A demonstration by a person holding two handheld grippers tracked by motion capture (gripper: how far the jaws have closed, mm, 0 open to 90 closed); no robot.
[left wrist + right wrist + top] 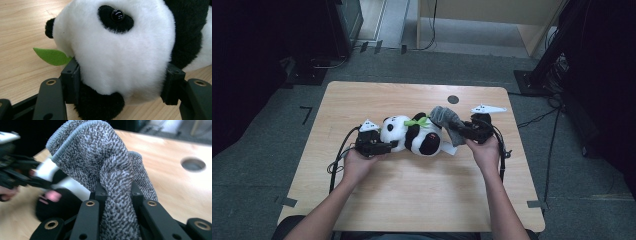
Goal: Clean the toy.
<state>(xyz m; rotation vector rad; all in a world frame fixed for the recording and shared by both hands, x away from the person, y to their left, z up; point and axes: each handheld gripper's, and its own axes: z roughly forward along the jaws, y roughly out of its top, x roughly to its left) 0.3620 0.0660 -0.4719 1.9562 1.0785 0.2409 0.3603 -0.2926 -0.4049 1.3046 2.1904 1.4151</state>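
Right hand-held gripper (116, 195) raised, clamped on grey sock (100, 157) above panda (412, 135).

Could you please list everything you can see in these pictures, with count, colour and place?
Toy panda: one, black and white, lying on the middle of the table, head toward the left gripper.
Felt leaves: green, at the panda's neck.
Knit sock: one, speckled grey, at the panda's right end, bunched up.
Table: one, light wood, with a round hole near its far edge.
Floor: grey carpet around the table.
Left gripper: black, jaws clamped on the panda's head.
Right gripper: black, shut on the sock.
Hands: two, one behind each gripper.
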